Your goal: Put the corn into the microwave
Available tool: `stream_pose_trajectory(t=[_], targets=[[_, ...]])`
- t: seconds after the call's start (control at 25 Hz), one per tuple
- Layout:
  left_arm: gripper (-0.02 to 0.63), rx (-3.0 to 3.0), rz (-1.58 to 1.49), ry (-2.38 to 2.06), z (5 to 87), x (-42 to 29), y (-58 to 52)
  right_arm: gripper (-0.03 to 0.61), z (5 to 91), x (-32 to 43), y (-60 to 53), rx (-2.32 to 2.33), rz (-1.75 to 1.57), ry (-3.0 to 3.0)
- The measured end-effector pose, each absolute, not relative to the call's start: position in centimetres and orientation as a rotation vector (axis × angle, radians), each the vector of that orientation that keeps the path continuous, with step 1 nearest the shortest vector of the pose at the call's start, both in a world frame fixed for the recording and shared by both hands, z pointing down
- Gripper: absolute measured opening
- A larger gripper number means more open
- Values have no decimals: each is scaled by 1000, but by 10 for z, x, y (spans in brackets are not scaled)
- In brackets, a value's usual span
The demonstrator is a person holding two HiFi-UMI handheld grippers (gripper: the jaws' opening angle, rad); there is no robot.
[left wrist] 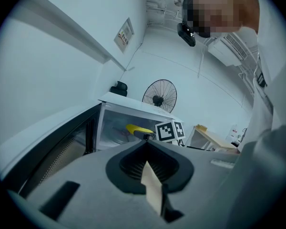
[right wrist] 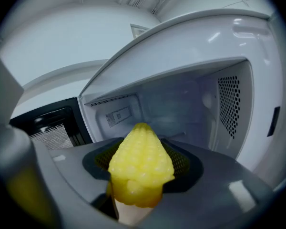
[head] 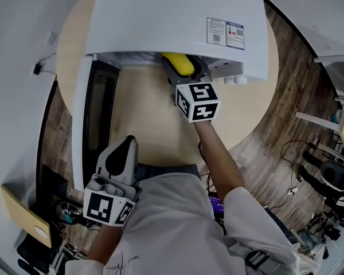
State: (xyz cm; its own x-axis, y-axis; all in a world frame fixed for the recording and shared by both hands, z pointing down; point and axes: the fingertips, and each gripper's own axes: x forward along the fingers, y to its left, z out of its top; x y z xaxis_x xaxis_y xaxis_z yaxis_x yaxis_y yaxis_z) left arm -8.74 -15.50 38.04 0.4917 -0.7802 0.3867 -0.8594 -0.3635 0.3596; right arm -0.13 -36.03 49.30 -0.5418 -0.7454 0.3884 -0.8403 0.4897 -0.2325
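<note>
We grip the yellow knobbly corn cob (right wrist: 140, 168) between the right gripper (head: 183, 72) jaws, tip fwd. The white box-shaped microwave (head: 178, 22) cavity is just ahead, its open dark-glass door (head: 83, 125) to the gripper's left. Left gripper (left wrist: 150, 175): jaws together, empty, well back.

Glossy white microwave (right wrist: 219, 46), bumpy shiny yellow corn (right wrist: 140, 161), smooth pale wooden table (head: 143, 113)
</note>
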Motion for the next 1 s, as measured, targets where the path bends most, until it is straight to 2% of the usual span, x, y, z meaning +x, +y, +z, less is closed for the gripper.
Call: stream_pose_trajectory(t=[1.0], targets=[[-5,2180,248,-1413,388,-96,-144,261,527,-20,-416,1411,499,-2441]])
